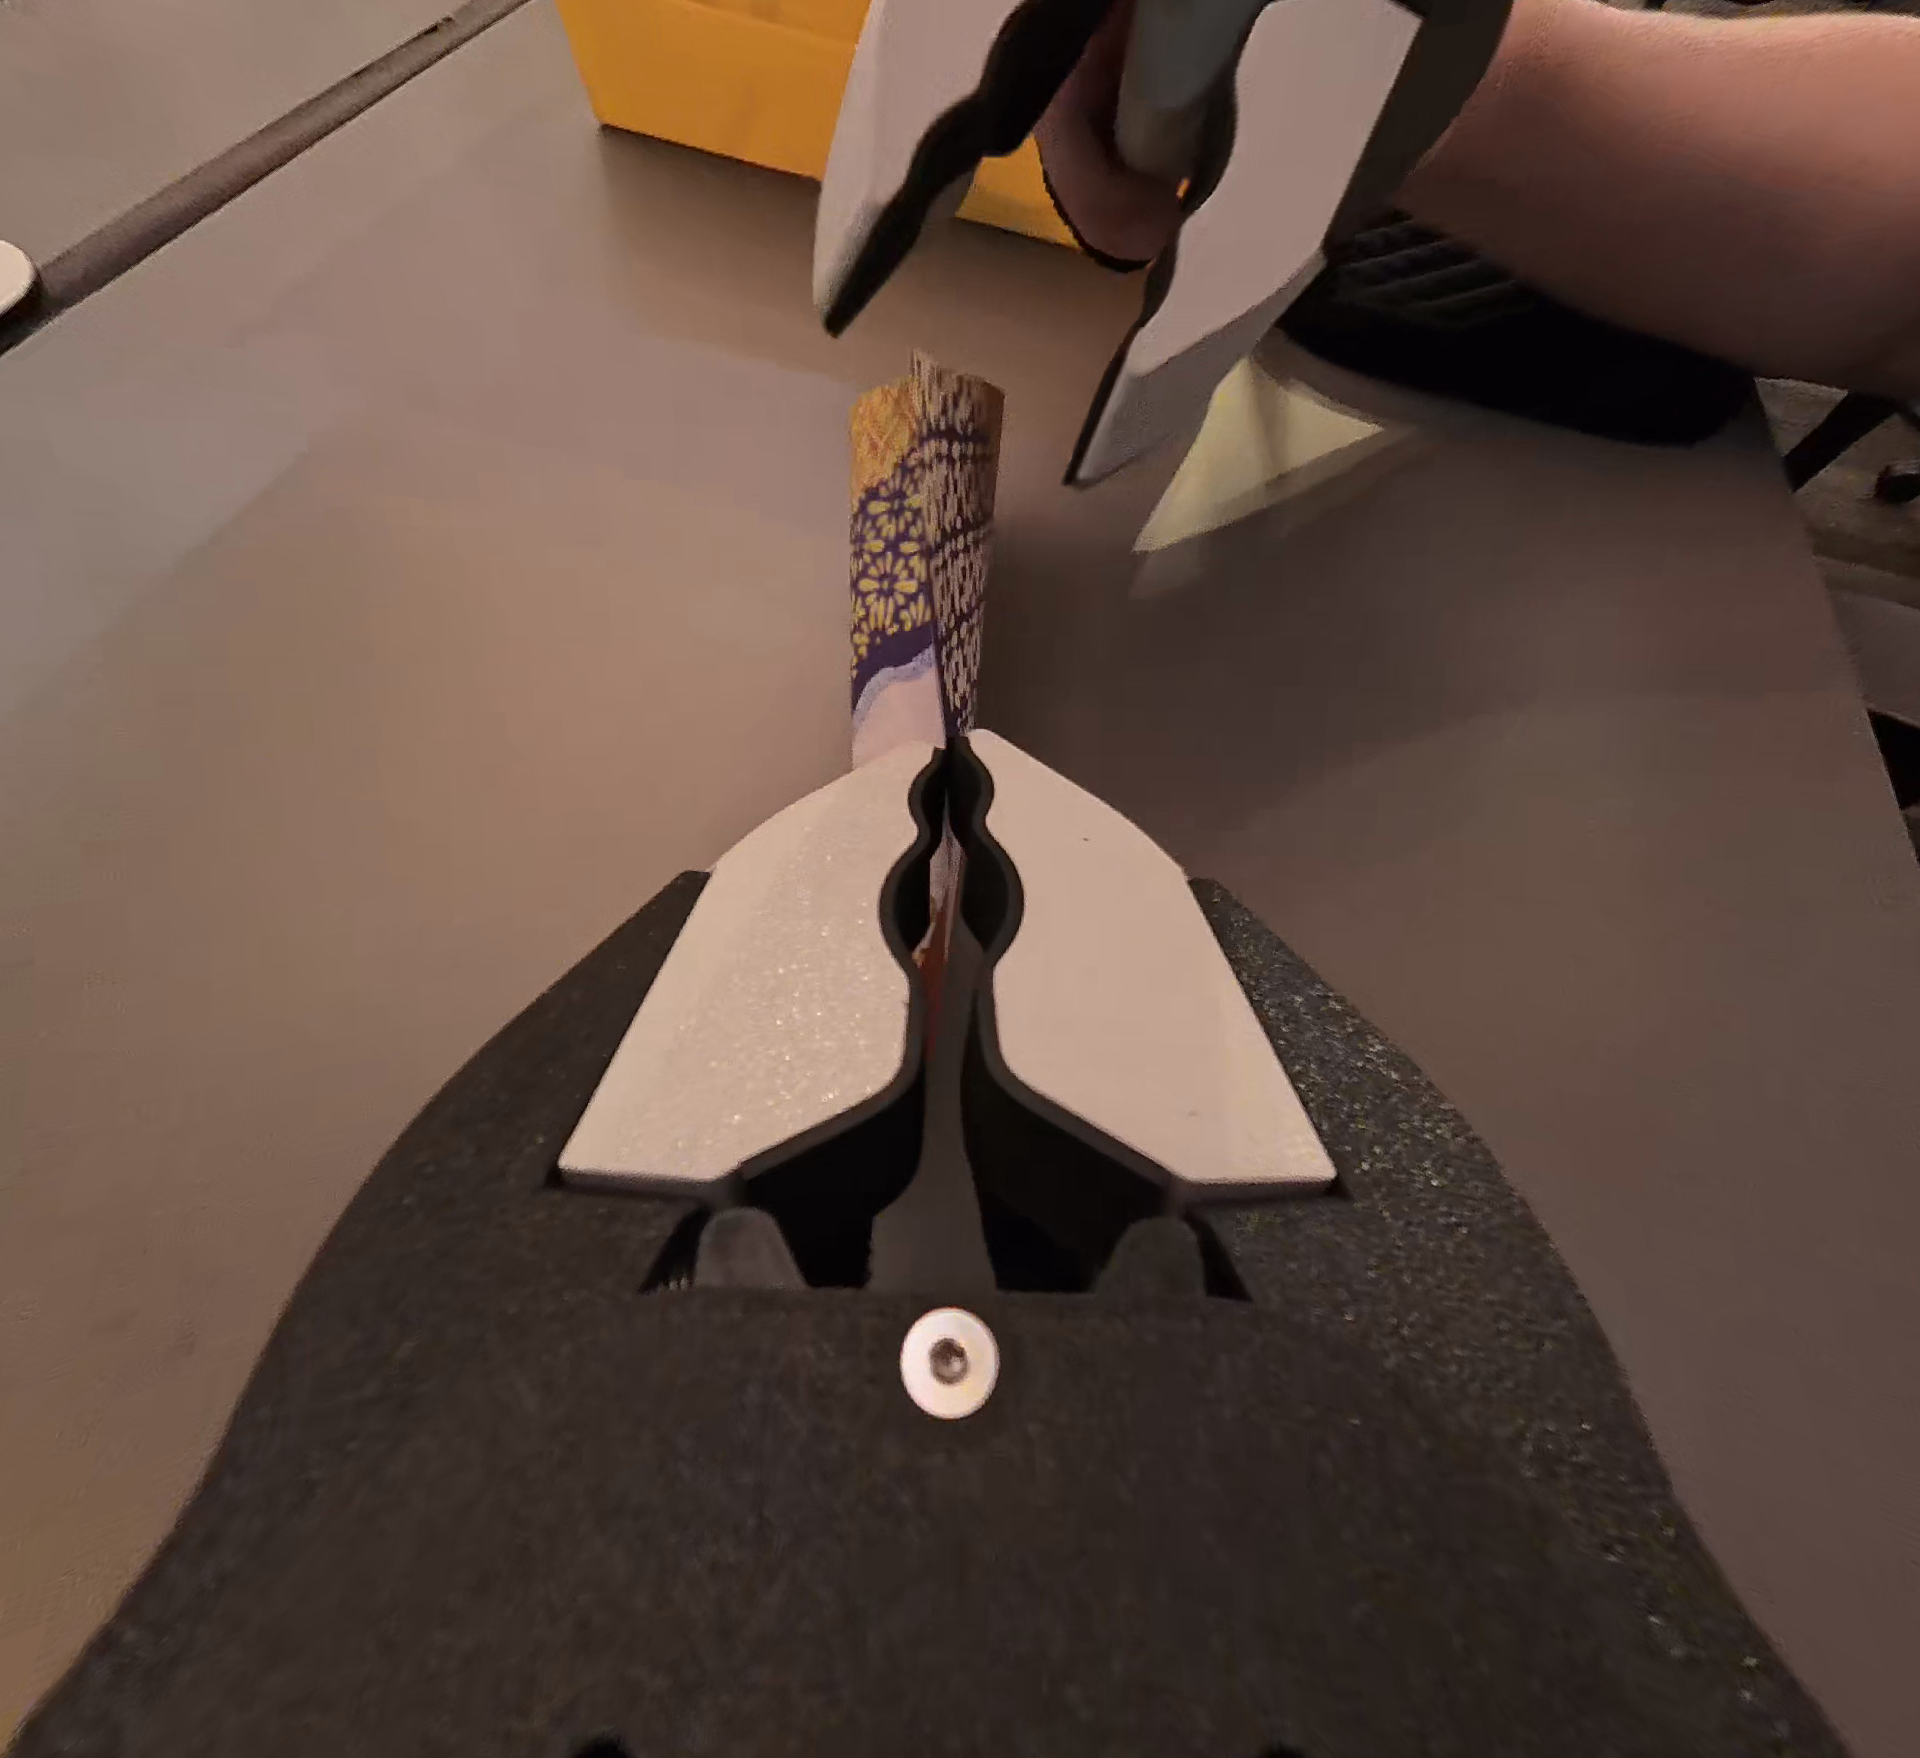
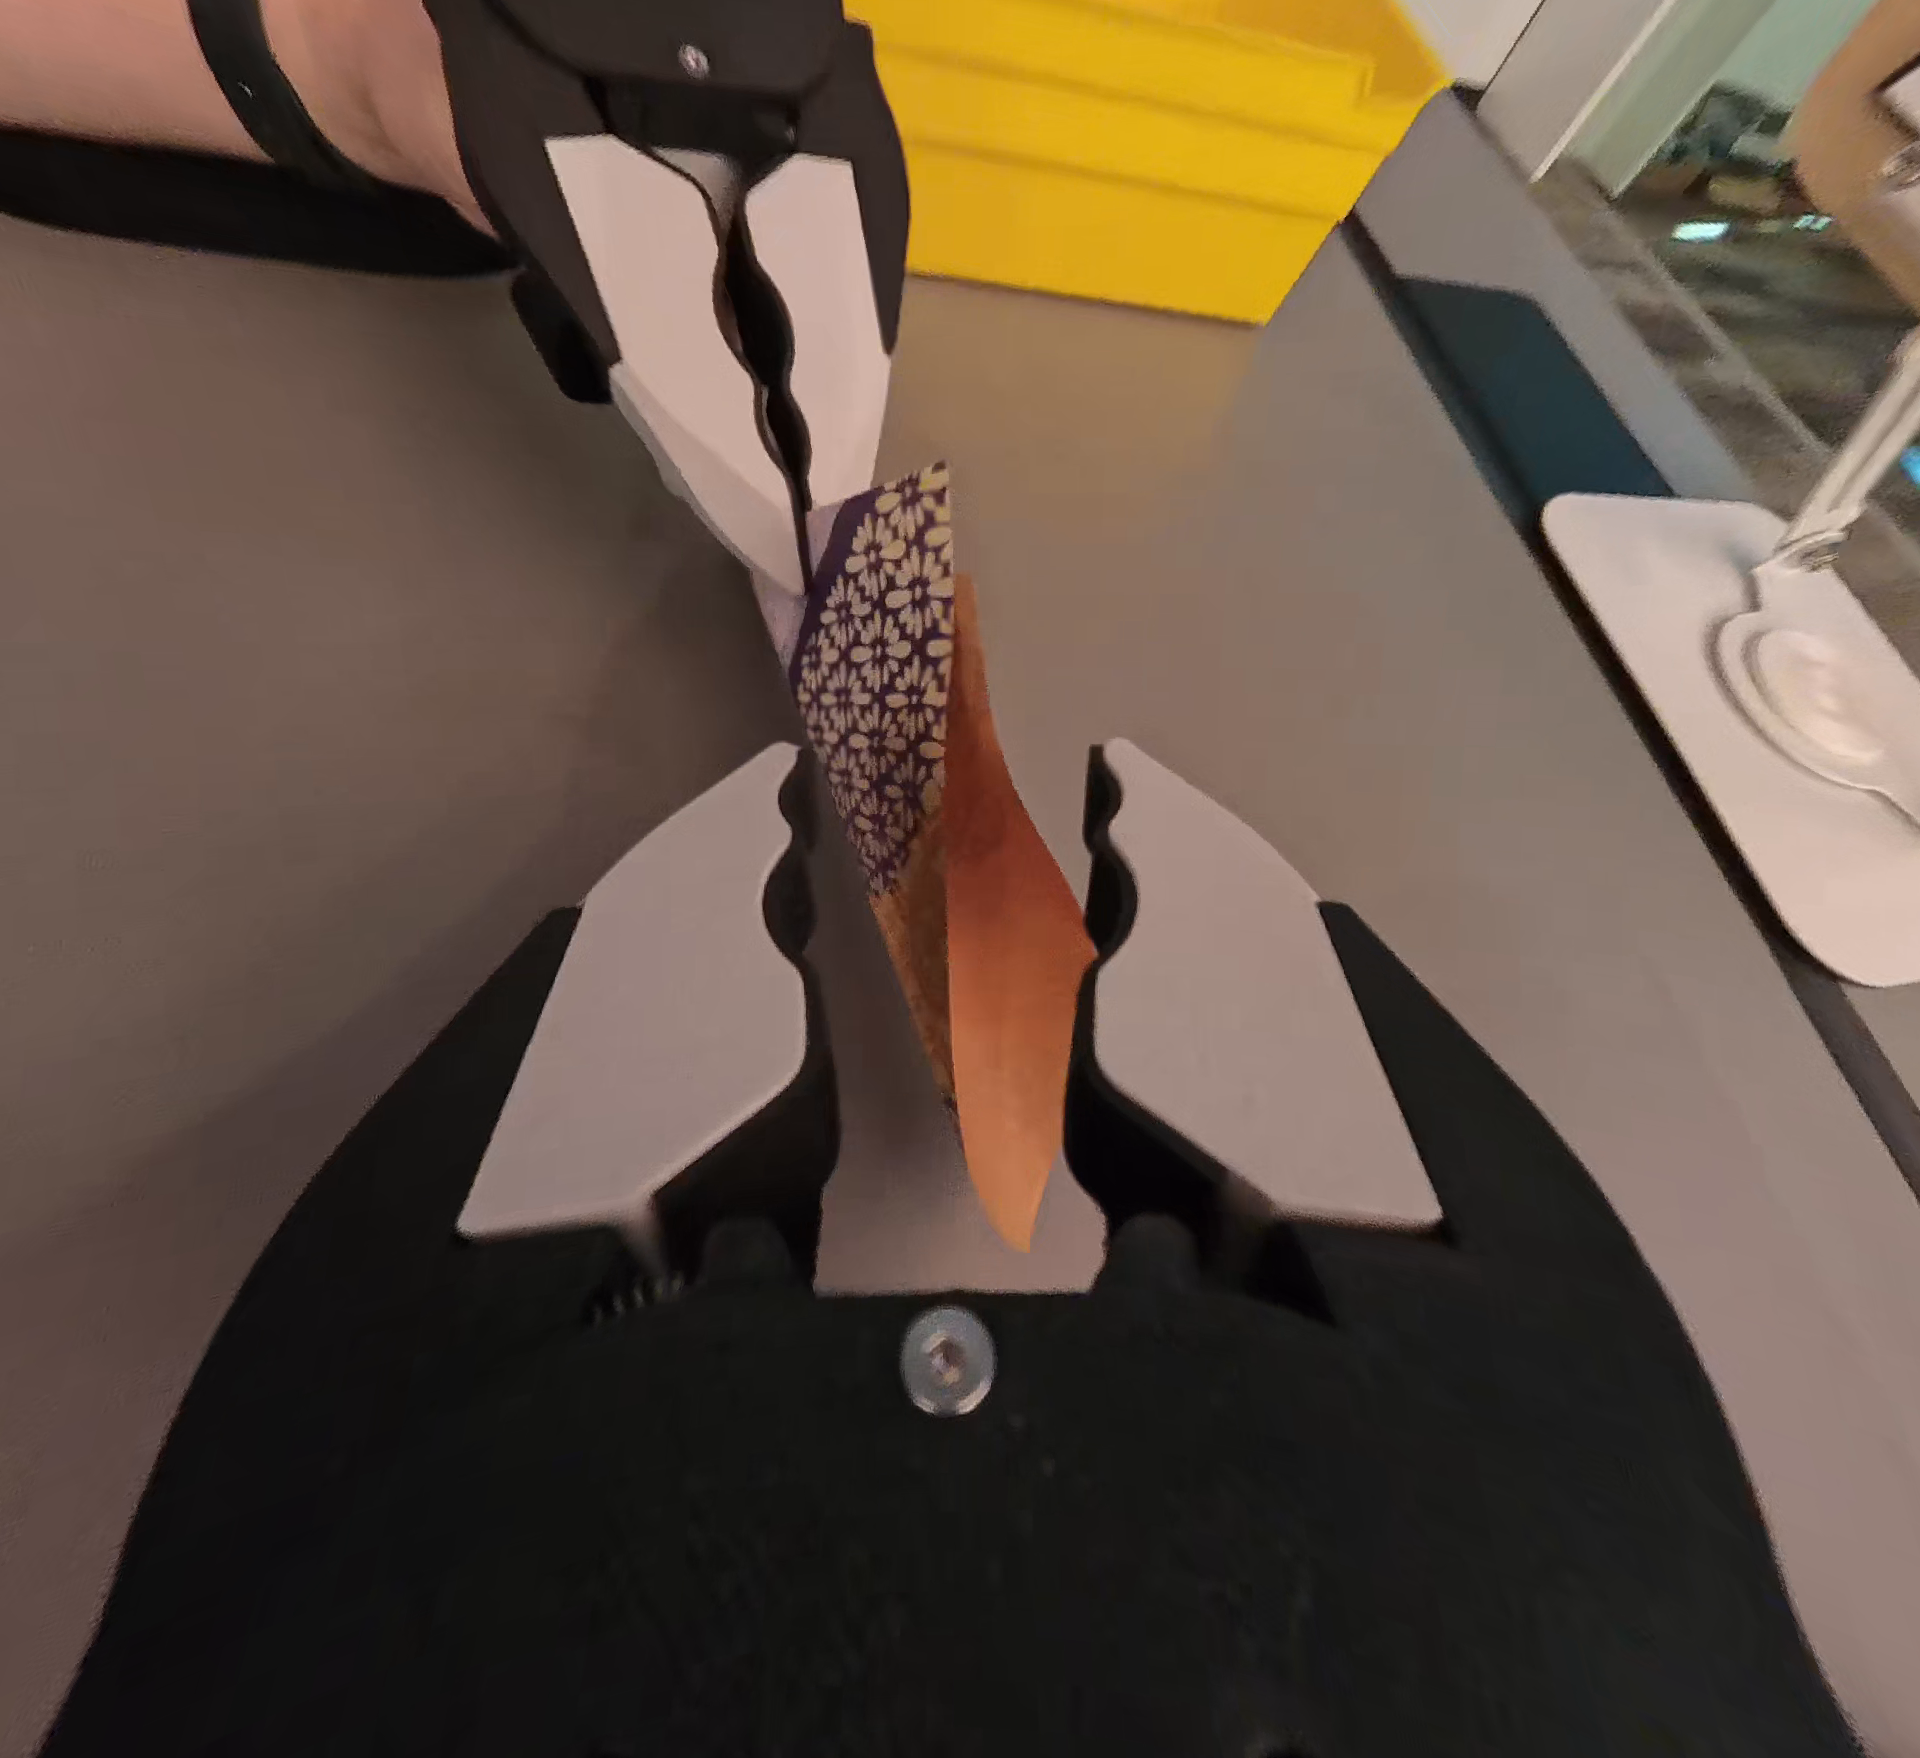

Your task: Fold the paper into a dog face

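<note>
The folded patterned paper (image 1: 925, 545), purple, gold and orange, stands on edge above the grey table. My left gripper (image 1: 951, 752) is shut on its near end; it also shows in the right wrist view (image 2: 805, 555), pinching the paper's far corner. The paper (image 2: 904, 700) hangs down between the fingers of my right gripper (image 2: 940, 763), which is open around its orange lower part; whether the right finger touches its edge I cannot tell. In the left wrist view the right gripper (image 1: 956, 399) is open above and beyond the paper's far end.
A yellow plastic bin (image 2: 1122, 77) stands at the back of the grey table (image 1: 416, 565). A white lamp base (image 2: 1756, 721) sits at the right edge. A pale folded paper (image 1: 1257, 451) lies on the table beyond the right gripper. A person's forearm (image 1: 1683, 160) reaches in. Some 6 centimetres of space lies between my two pairs of fingers.
</note>
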{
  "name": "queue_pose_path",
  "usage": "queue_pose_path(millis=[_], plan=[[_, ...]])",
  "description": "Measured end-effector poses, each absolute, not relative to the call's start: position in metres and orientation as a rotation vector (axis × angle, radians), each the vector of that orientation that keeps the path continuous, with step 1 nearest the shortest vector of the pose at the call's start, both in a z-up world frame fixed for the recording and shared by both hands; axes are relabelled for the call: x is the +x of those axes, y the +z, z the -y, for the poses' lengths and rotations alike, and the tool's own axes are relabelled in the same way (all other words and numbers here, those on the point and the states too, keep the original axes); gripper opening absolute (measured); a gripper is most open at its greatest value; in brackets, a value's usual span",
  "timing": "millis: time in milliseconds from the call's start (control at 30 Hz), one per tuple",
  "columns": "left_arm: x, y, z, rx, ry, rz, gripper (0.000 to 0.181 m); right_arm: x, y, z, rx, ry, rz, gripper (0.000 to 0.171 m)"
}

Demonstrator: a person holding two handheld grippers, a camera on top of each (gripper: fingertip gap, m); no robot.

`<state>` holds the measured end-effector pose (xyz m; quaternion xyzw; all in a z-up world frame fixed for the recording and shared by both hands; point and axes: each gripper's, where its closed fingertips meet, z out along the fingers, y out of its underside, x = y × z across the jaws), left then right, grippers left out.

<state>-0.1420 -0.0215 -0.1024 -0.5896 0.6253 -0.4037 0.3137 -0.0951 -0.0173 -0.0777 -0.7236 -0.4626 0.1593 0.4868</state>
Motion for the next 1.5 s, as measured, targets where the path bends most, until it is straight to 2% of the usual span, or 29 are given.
queue_pose_path(millis=[133,167,200,267,367,500,633,733,767,867,933,1100,1200,1267,1400,1500], plan=[[-0.143,-0.103,0.02,-1.555,-1.061,-1.645,0.0,-0.104,-0.086,0.016,-1.818,0.461,1.186,0.022],[-0.143,-0.103,0.021,-1.547,-1.063,-1.654,0.0,-0.106,-0.086,0.018,-1.813,0.485,1.212,0.008],[-0.143,-0.103,0.022,-1.54,-1.061,-1.662,0.0,-0.107,-0.085,0.019,-1.81,0.509,1.231,0.001],[-0.143,-0.102,0.022,-1.524,-1.036,-1.67,0.0,-0.109,-0.083,0.02,-1.819,0.559,1.246,0.001],[-0.14,-0.093,0.014,-1.508,-0.953,-1.651,0.025,-0.111,-0.075,0.021,-1.837,0.607,1.274,0.001],[-0.129,-0.053,0.013,-1.422,-0.931,-1.649,0.039,-0.114,-0.052,0.02,-1.804,0.623,1.328,0.001],[-0.121,-0.018,0.016,-1.346,-0.905,-1.724,0.032,-0.112,-0.016,0.021,-1.714,0.593,1.39,0.001],[-0.116,-0.003,0.018,-1.307,-0.899,-1.779,0.017,-0.108,0.008,0.021,-1.659,0.55,1.434,0.001],[-0.114,0.003,0.017,-1.286,-0.897,-1.776,0.006,-0.108,0.015,0.022,-1.638,0.55,1.443,0.001],[-0.107,0.02,0.011,-1.265,-0.89,-1.733,0.0,-0.102,0.031,0.018,-1.604,0.507,1.416,0.008],[-0.105,0.031,0.008,-1.26,-0.898,-1.689,0.0,-0.095,0.045,0.009,-1.579,0.454,1.31,0.027],[-0.11,0.045,0.012,-1.258,-0.994,-1.611,0.0,-0.093,0.078,0.016,-1.429,0.349,1.209,0.027],[-0.113,0.042,0.021,-1.242,-0.983,-1.65,0.0,-0.097,0.079,0.016,-1.45,0.292,1.211,0.032],[-0.114,0.044,0.027,-1.213,-0.961,-1.665,0.0,-0.101,0.073,0.02,-1.47,0.287,1.249,0.03],[-0.115,0.049,0.038,-1.199,-0.967,-1.676,0.0,-0.109,0.071,0.027,-1.475,0.332,1.284,0.009],[-0.115,0.049,0.04,-1.197,-0.962,-1.675,0.0,-0.112,0.072,0.033,-1.473,0.348,1.307,0.001]])
